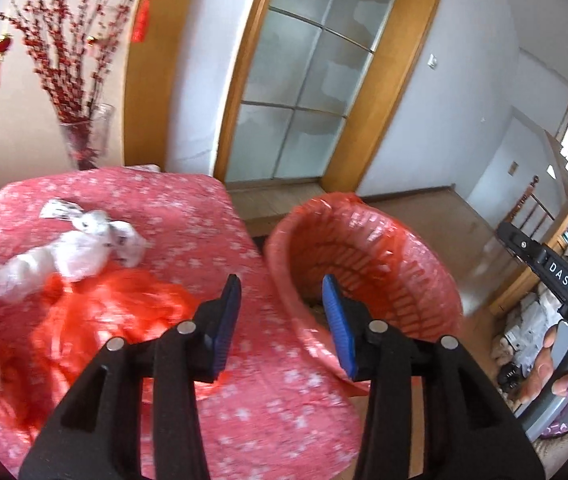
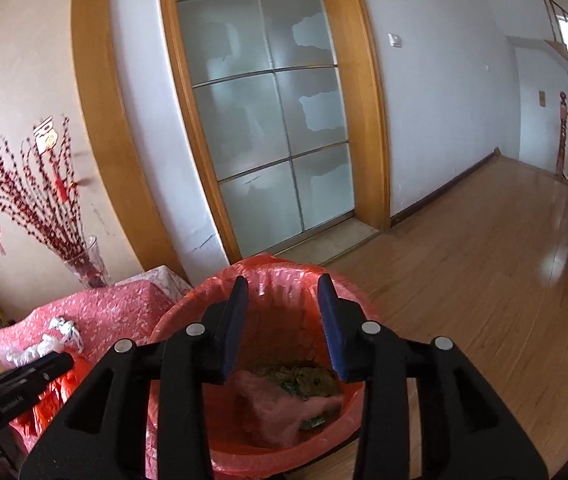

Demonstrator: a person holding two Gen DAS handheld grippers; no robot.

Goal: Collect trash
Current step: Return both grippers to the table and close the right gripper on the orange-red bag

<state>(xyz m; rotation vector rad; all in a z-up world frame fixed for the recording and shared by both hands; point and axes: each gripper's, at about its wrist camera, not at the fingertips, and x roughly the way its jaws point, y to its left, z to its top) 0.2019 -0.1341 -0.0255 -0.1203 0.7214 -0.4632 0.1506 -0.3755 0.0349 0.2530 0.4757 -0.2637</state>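
Both the left gripper [image 1: 282, 290] and right gripper [image 2: 283, 292] hold released, empty jaws; right hovers over the red-lined bin [image 2: 284, 452]; crumpled wrapper [image 1: 84, 236] lies left on the worktop [image 1: 188, 216].

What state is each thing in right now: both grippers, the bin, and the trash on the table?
Left gripper: open, empty.
Right gripper: open, empty, over the bin.
Trash bin: red-lined, upright, partly filled.
White crumpled wrapper: lying on the table.
Red plastic bag: crumpled on the table.

We see red bag [image 1: 96, 320] motion-blurred, crumpled white trash [image 1: 80, 248] smeared; bin [image 2: 188, 320] base hidden behind right gripper [image 2: 284, 324].
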